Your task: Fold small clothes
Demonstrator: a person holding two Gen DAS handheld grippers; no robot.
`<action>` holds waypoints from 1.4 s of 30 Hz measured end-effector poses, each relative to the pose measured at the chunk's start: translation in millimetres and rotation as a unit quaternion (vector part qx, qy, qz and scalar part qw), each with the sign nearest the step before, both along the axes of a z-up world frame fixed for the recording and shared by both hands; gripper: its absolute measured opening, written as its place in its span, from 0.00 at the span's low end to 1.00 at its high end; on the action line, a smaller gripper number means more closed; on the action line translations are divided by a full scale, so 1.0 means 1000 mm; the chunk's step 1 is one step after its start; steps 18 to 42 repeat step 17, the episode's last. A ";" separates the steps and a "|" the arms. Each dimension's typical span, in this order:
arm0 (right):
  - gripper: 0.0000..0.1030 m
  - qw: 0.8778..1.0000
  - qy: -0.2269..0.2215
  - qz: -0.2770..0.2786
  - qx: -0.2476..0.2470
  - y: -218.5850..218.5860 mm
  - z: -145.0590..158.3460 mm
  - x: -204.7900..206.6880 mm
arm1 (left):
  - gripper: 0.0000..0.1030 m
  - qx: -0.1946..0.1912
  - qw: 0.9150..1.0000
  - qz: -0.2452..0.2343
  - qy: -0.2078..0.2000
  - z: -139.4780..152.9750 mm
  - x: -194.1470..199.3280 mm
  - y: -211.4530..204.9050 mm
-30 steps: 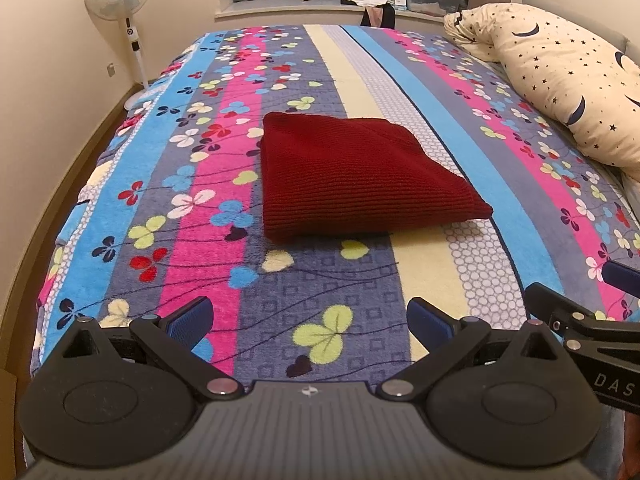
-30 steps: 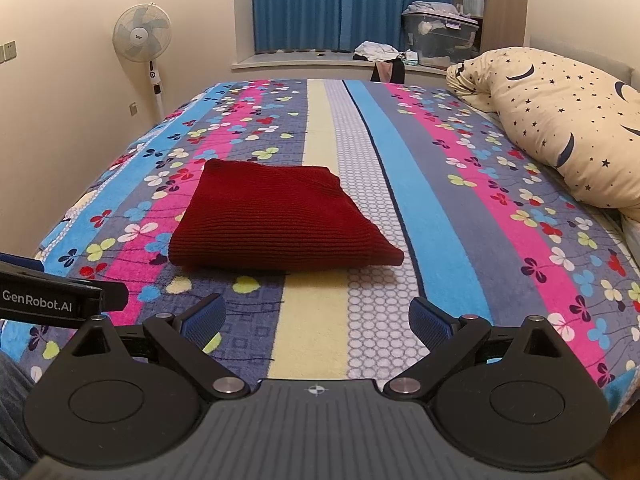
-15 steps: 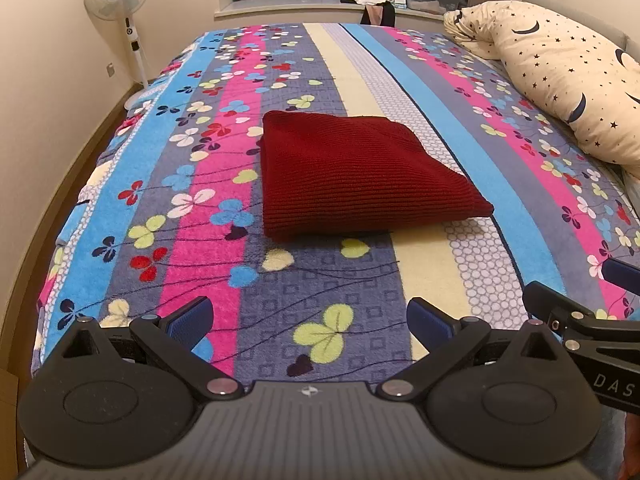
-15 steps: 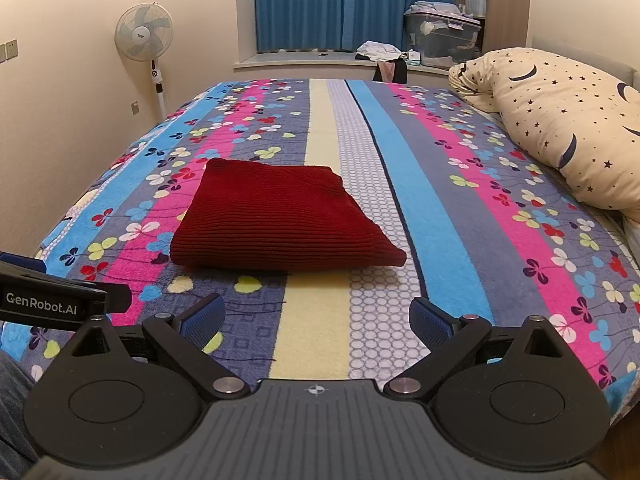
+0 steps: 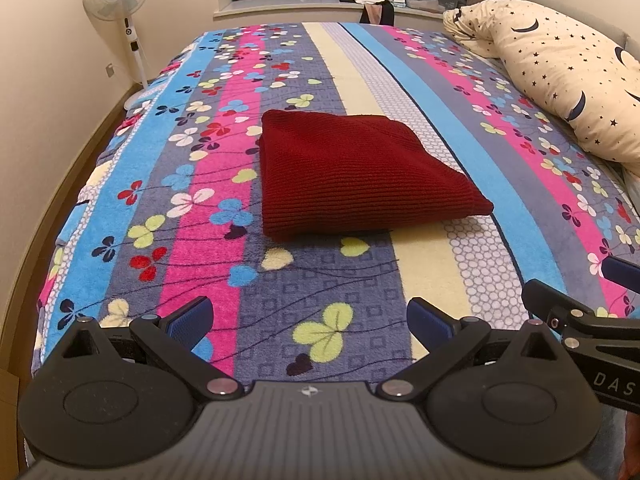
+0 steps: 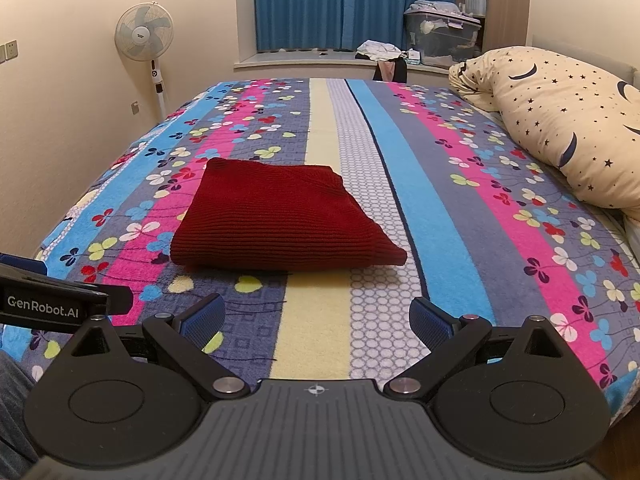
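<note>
**Both claws wide apart over the bed, sweater folded ahead**

Our left claw [image 5: 310,320] has its blue pads spread wide and grips nothing; it touches nothing. Our right claw [image 6: 316,320] is just as wide apart and empty. We hold both level above the near edge of the bed [image 6: 440,216], side by side, each pointing forward along the striped floral blanket. One dark red knit sweater [image 5: 352,176] lies folded flat ahead of both claws, well apart from the pads, slightly left of the right claw's centre. One star-printed pillow [image 6: 560,120] sits far ahead to the right. One standing fan [image 6: 144,36] is far ahead on the left.
</note>
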State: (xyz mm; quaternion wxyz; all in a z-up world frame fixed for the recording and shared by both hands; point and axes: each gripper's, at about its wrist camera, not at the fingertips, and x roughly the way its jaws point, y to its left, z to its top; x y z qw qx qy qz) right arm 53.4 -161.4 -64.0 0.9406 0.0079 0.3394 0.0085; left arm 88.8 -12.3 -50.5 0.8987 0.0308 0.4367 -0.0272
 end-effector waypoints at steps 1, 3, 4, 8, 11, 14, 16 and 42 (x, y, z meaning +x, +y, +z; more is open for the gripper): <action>0.95 1.000 0.000 0.000 0.000 0.000 0.000 0.000 | 1.00 0.000 1.000 0.000 0.000 0.000 0.000 0.000; 0.95 1.000 0.000 0.000 0.001 0.000 0.000 0.000 | 1.00 0.000 1.000 -0.001 0.001 -0.001 0.000 0.000; 0.95 1.000 0.000 0.000 0.001 0.000 0.000 0.000 | 1.00 0.001 1.000 -0.001 0.001 -0.001 0.000 0.000; 0.95 1.000 0.000 0.001 0.001 0.000 0.000 0.000 | 1.00 0.000 1.000 -0.004 0.003 -0.002 -0.001 -0.001; 0.96 1.000 0.001 0.004 0.001 0.002 -0.001 0.000 | 1.00 0.007 1.000 -0.004 -0.005 -0.002 -0.003 -0.002; 0.96 1.000 0.002 0.007 0.001 0.000 -0.002 0.000 | 1.00 0.018 1.000 -0.001 -0.016 0.000 -0.005 -0.003; 0.96 1.000 0.002 0.006 0.002 0.001 -0.002 0.000 | 1.00 0.016 1.000 -0.002 -0.013 0.000 -0.005 -0.003; 0.96 1.000 0.002 0.006 0.002 0.001 -0.002 0.000 | 1.00 0.011 1.000 -0.002 -0.009 0.000 -0.005 -0.003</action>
